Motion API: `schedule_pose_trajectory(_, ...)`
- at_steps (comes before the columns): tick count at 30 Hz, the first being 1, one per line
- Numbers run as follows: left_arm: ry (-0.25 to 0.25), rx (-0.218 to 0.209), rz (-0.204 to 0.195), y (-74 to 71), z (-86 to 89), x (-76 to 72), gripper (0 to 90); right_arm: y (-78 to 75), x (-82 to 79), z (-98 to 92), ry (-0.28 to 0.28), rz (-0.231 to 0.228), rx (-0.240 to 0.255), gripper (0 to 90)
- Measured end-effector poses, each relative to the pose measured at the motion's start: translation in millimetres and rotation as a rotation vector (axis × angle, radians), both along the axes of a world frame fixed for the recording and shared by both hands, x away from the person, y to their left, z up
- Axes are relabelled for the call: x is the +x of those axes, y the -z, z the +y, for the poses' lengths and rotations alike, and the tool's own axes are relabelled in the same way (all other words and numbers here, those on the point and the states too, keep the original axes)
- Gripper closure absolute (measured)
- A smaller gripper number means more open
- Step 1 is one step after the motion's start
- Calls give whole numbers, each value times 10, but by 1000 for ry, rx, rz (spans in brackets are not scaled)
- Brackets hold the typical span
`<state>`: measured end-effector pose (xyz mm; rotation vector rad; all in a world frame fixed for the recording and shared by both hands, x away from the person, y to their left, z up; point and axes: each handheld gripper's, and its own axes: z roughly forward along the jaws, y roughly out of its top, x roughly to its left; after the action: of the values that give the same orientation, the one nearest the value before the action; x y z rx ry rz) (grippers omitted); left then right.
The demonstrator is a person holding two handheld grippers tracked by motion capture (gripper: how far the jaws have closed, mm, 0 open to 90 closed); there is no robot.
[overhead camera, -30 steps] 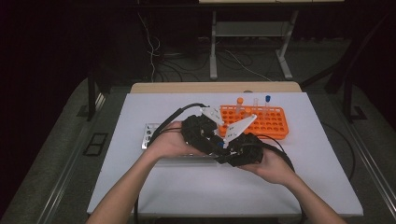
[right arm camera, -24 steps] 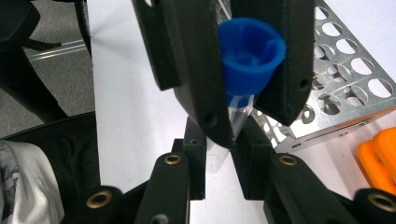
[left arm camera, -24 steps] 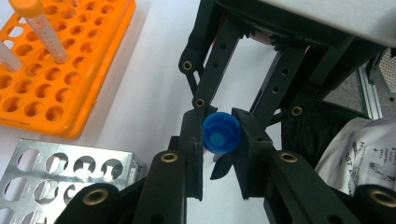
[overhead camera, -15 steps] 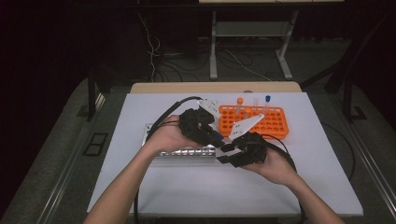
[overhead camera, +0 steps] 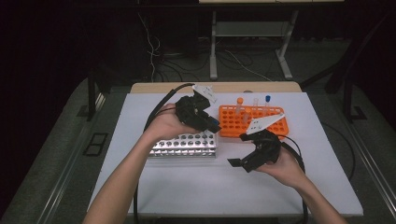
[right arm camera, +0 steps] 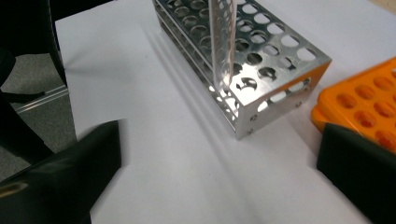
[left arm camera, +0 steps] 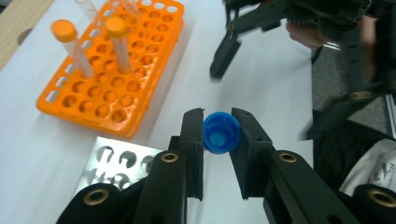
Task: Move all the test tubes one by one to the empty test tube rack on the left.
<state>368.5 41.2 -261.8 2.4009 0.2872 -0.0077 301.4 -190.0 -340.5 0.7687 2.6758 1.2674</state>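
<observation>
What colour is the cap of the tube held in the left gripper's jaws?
Blue. The tube cap shows best in the left gripper view, pinched between the black jaws.

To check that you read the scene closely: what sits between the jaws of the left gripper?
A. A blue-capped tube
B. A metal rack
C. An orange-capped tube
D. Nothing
A: in the left gripper view the left gripper is shut on a blue-capped tube, seen cap-first, while the orange-capped tubes stand in the orange rack.
</observation>
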Motion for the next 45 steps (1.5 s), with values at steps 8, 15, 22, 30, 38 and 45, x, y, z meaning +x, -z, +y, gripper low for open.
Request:
schedule_pose_trajectory(8, -59, -7, -10, 7, 50, 224, 741, 41, -9, -167, 20, 23, 16, 2)
schedule_pose_trajectory(15, -109, -15, -17, 29, 86, 450, 742, 98, -13, -282, 46, 41, 27, 2)
schedule_pose_trajectory(22, -148, -27, -13, 117, 107, 637, 742, 153, -14, -388, 68, 50, 38, 2)
schedule_pose_trajectory(30, -171, -2, 16, 268, 120, 774, 742, 181, -36, -446, 77, 56, 45, 2)
schedule_pose_trajectory(38, -159, 11, 32, 409, 45, 818, 741, 230, -47, -485, 83, 59, 48, 2)
schedule_pose_trajectory(45, -156, 36, 56, 575, 10, 853, 741, 246, -57, -552, 95, 59, 55, 2)
